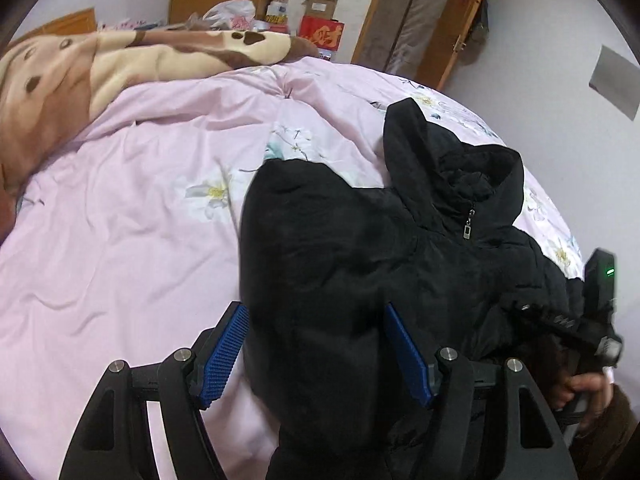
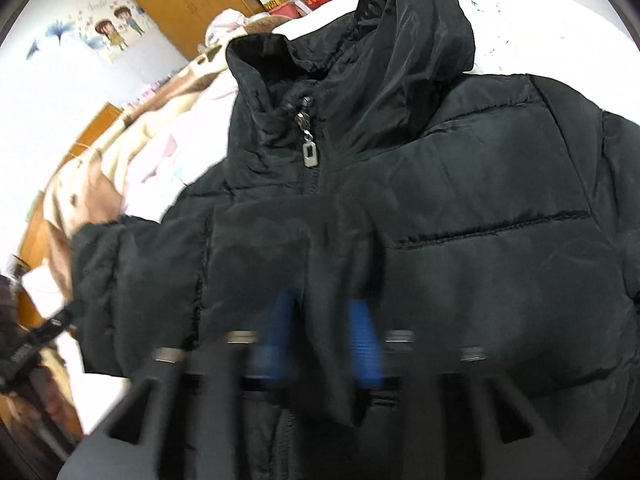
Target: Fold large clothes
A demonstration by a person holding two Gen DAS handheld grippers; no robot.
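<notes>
Your left gripper (image 1: 316,356), fingers wide apart, straddles a jacket (image 1: 360,264) fold on the bed (image 1: 120,220); your right gripper (image 2: 320,336) pinches its front. Slippery padding could slide free, undoing the fold.

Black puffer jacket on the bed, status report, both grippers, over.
Left gripper wide open, straddling black hooded puffer jacket. Right gripper pinching a jacket fold, view blurred. Jacket zipped, on pink floral duvet. Nothing in the way.
</notes>
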